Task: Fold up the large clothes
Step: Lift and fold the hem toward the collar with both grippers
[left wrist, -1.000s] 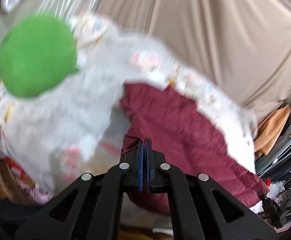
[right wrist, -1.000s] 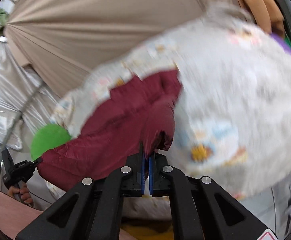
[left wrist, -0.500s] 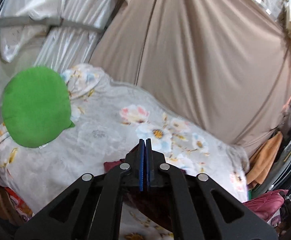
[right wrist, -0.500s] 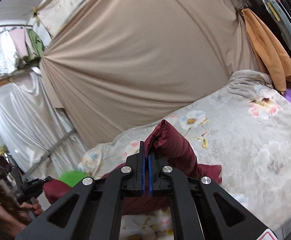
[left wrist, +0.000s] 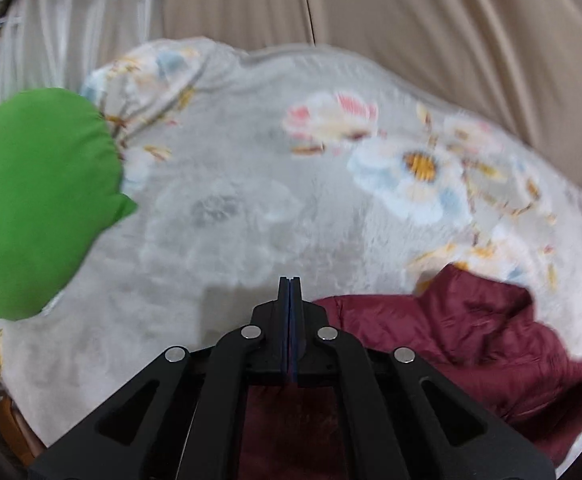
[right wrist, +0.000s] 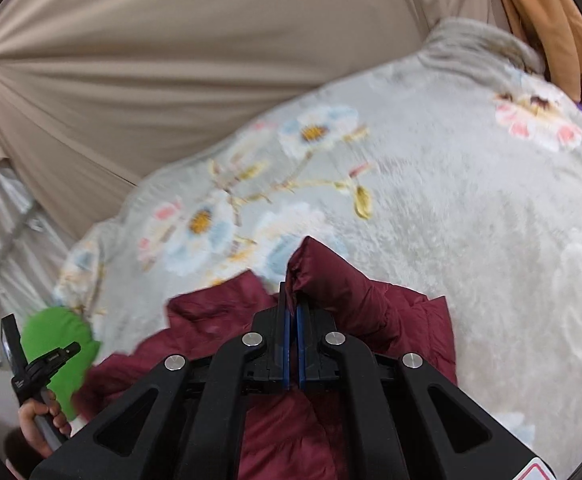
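Left tongs (left wrist: 289, 280): jaws pressed together. Maroon fabric shows under the frame behind the tips, so likely pinching an edge of the maroon puffer jacket (left wrist: 471, 332), but the contact point is hidden, can't confirm from the left wrist view.

Right tongs (right wrist: 291, 300): blue pads nearly together, pinching a raised fold of the jacket (right wrist: 331, 280). The fold stands up just right of the tips.

Jacket location: lying bunched on the grey floral blanket (left wrist: 271, 184) that covers the bed, at the near edge, between the two tongs. Rest of it spreads toward the lower right in the left view, lower middle in the right view.

Green cushion (left wrist: 31, 200) sits on the blanket at the far left, apart from the jacket.

Right view, lower left: person's hand (right wrist: 37, 420) on the left tool's handle, in front of the cushion.

Beige draped cloth (right wrist: 171, 60) behind the bed. Orange garment (right wrist: 547, 20) hangs top right.

Both frames motion-blurred.
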`<state>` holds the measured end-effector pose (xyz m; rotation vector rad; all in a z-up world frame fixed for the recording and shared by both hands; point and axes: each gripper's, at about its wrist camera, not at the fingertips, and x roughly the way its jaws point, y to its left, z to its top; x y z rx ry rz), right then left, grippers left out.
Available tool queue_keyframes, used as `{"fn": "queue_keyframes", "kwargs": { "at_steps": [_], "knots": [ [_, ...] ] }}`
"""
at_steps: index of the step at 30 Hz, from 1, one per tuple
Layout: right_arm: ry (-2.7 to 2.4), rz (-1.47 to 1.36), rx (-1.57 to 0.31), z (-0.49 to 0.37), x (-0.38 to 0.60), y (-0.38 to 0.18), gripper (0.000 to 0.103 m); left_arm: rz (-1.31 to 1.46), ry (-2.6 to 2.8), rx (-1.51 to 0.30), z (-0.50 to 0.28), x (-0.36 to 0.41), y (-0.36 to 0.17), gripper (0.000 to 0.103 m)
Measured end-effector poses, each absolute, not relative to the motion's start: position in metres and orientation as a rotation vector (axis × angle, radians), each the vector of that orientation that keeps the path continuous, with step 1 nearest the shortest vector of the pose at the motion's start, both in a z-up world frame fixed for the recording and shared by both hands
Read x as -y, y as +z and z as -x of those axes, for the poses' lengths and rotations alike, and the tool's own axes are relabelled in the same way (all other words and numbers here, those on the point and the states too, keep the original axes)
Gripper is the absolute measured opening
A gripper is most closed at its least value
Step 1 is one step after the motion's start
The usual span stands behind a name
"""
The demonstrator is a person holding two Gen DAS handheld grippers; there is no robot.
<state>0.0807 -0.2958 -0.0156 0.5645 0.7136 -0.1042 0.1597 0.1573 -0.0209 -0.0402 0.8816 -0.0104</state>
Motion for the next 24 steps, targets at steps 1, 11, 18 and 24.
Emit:
{"fn": "queue_keyframes", "kwargs": {
  "at_steps": [1,11,18,24],
  "knots": [
    [-0.123,-0.564,-0.732,-0.092,0.298,-0.023,0.002,0.046,-0.011,-0.889,-0.166,-0.156,-0.025,0.0],
    [-0.25,-0.639,-0.921,-0.157,0.33,-0.103,0.002,0.193,-0.191,-0.952,-0.145,-0.172,-0.004,0.013],
    [-0.196,-0.711,-0.878,-0.146,0.335,-0.091,0.013,0.229,-0.236,-1.125,-0.152,-0.166,-0.073,0.026],
    [-0.24,-0.659,-0.751,-0.106,0.344,-0.052,0.055,0.256,-0.298,-1.11,-0.173,-0.153,-0.081,0.0]
  ]
}}
